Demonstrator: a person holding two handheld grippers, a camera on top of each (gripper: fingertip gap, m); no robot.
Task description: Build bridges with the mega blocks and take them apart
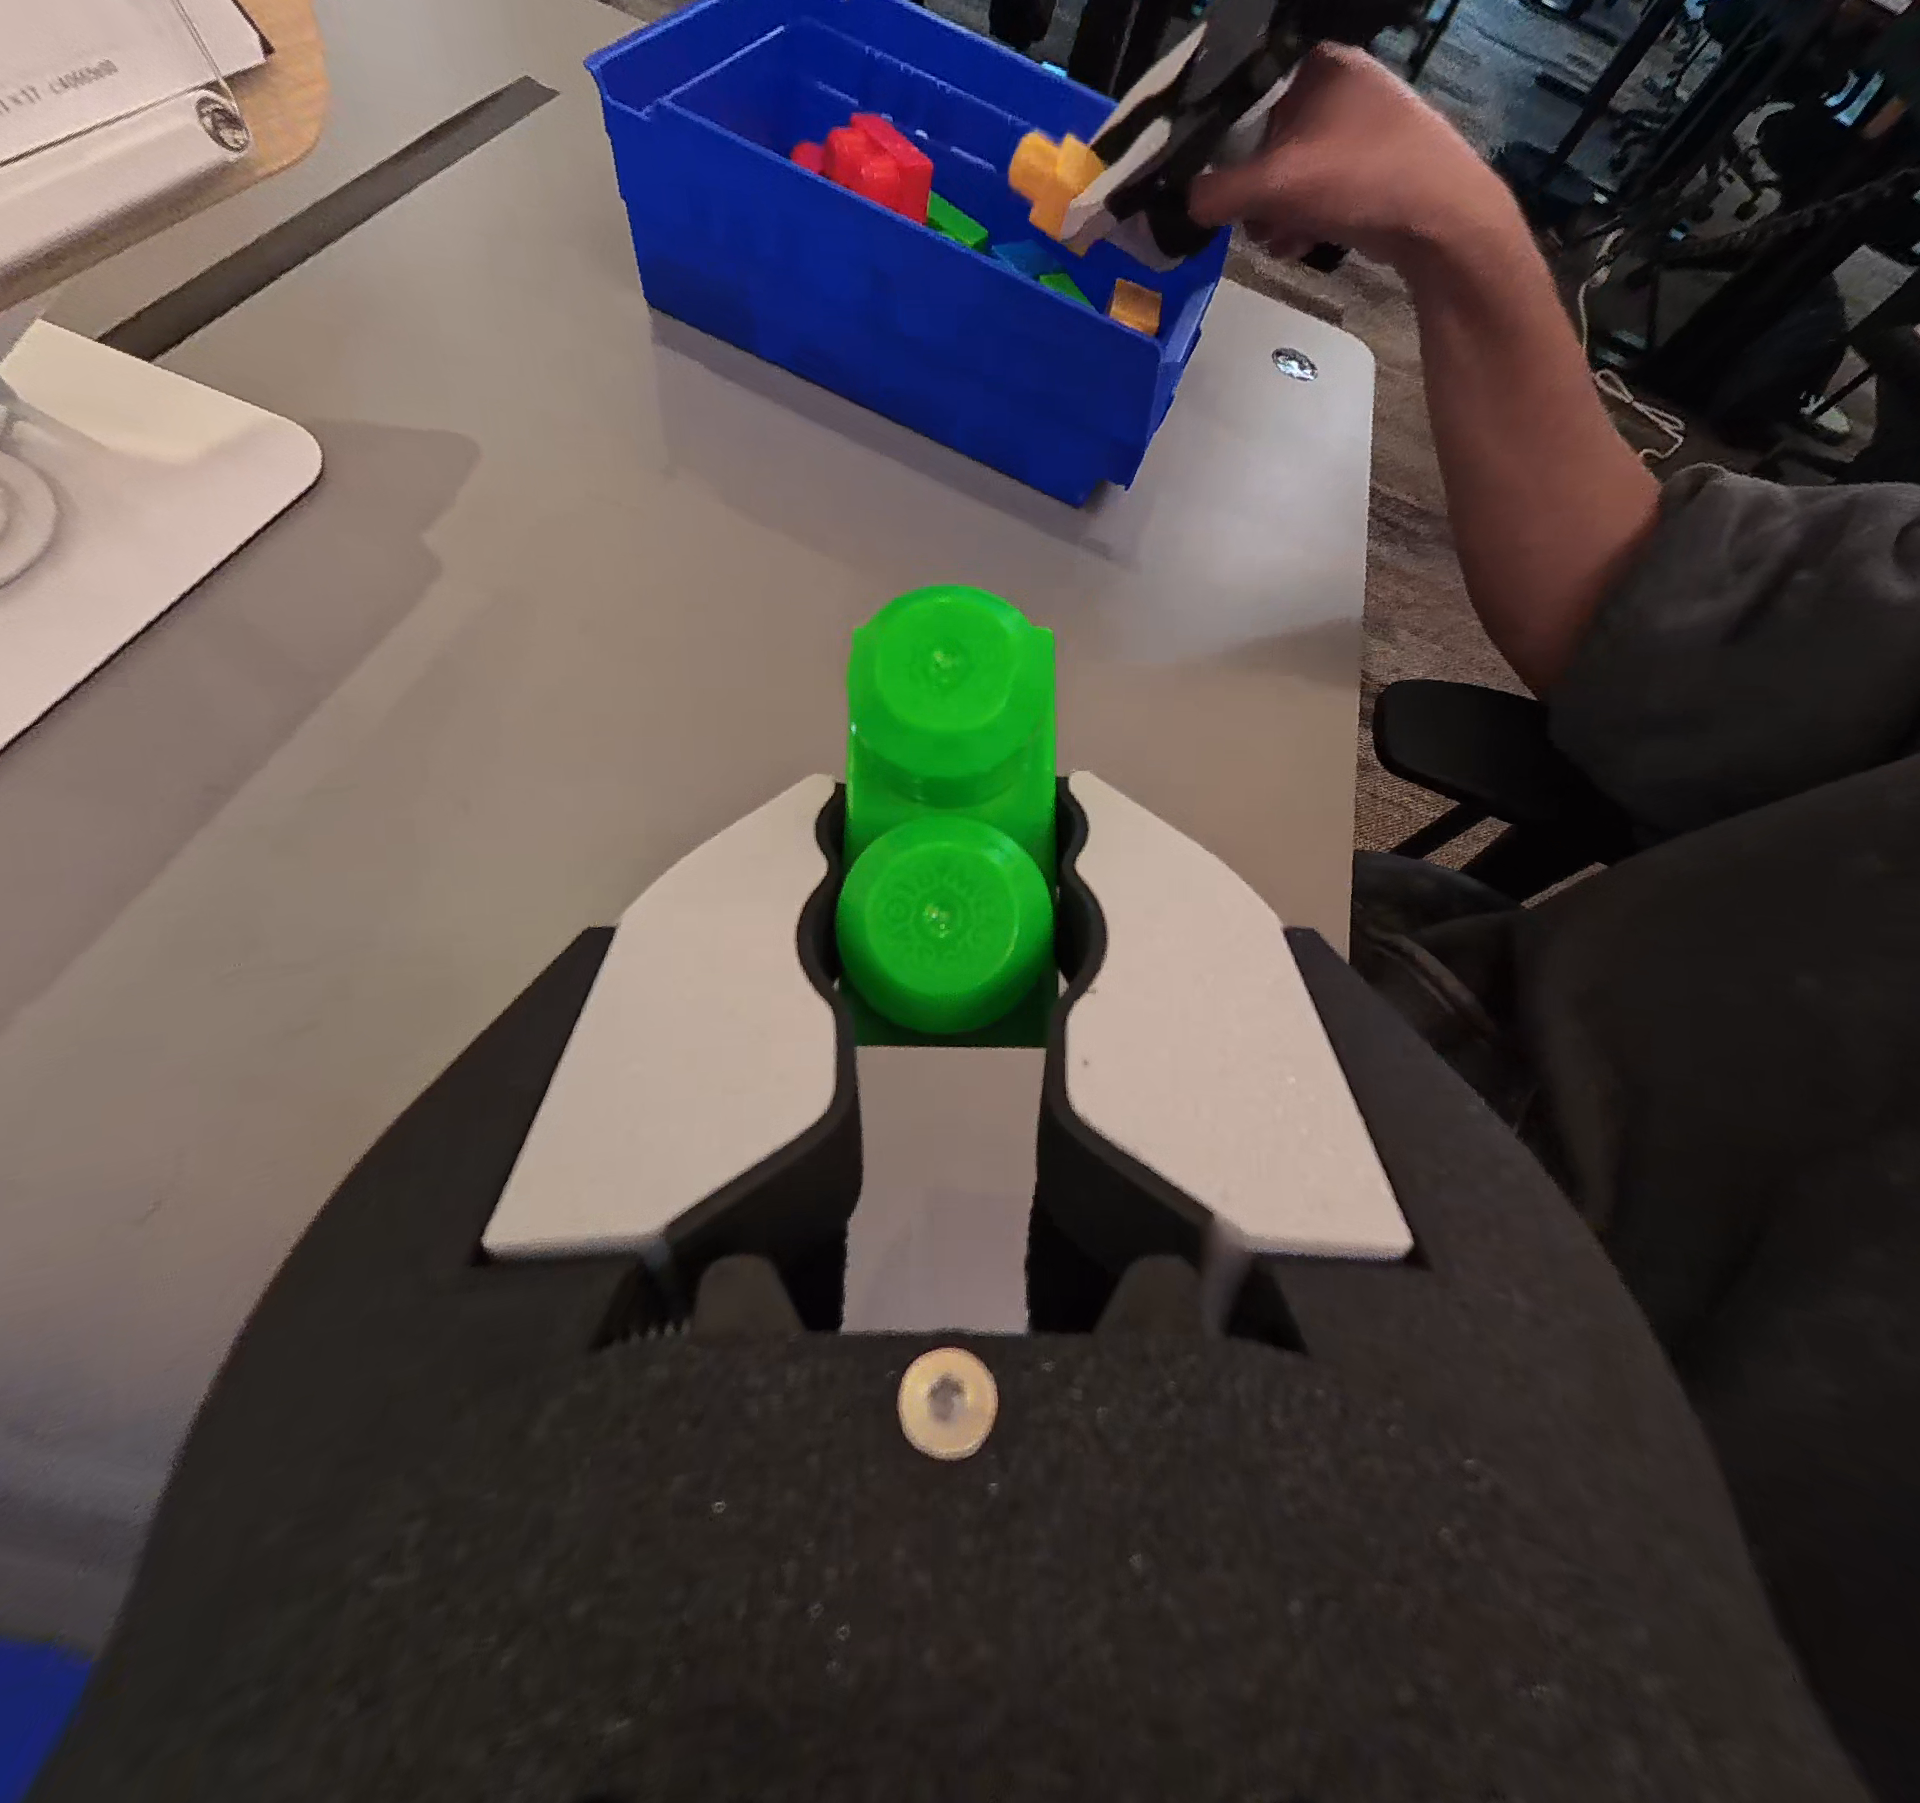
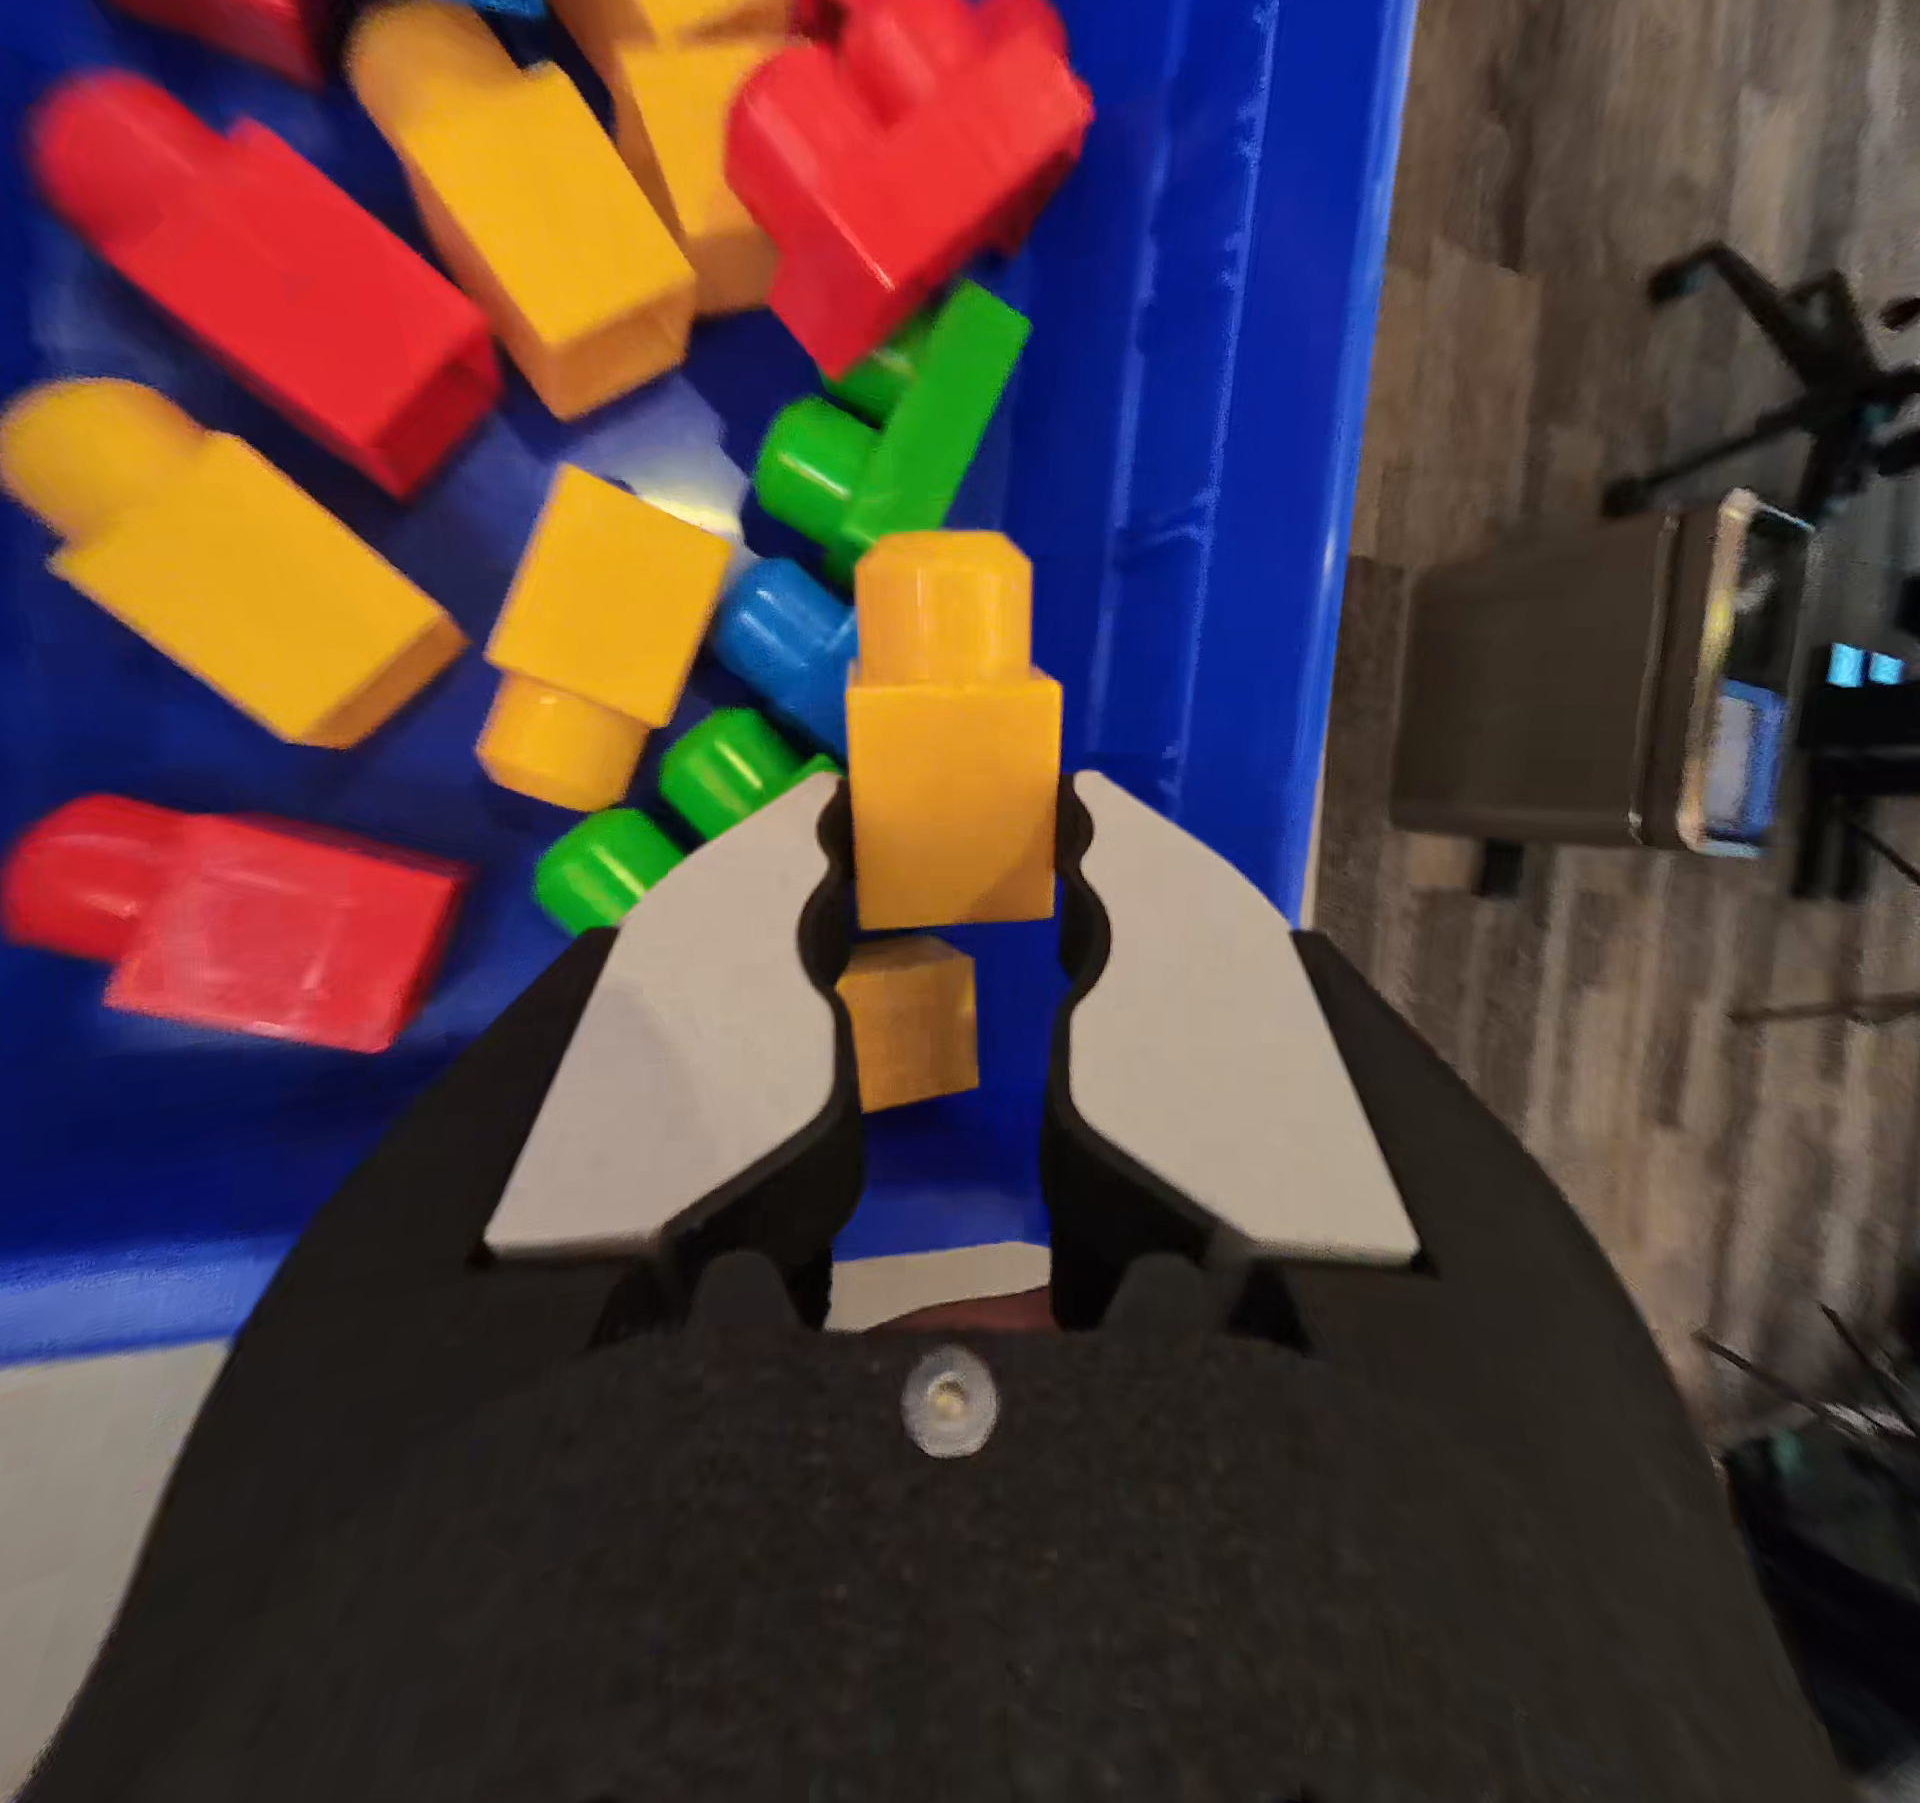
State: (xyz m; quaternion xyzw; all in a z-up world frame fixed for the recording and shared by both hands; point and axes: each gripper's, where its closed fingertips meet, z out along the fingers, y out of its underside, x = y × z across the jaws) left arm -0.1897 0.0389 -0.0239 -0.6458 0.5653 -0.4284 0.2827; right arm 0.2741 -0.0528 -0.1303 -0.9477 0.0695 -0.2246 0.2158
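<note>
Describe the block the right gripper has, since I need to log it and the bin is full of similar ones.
Find the blue bin at the far end of the grey table. Above its right end, the right gripper is shut on a yellow single-stud block. Unlike the other yellow blocks lying loose in the bin, this one is lifted, pinched between the jaws with its stud pointing away.
</note>
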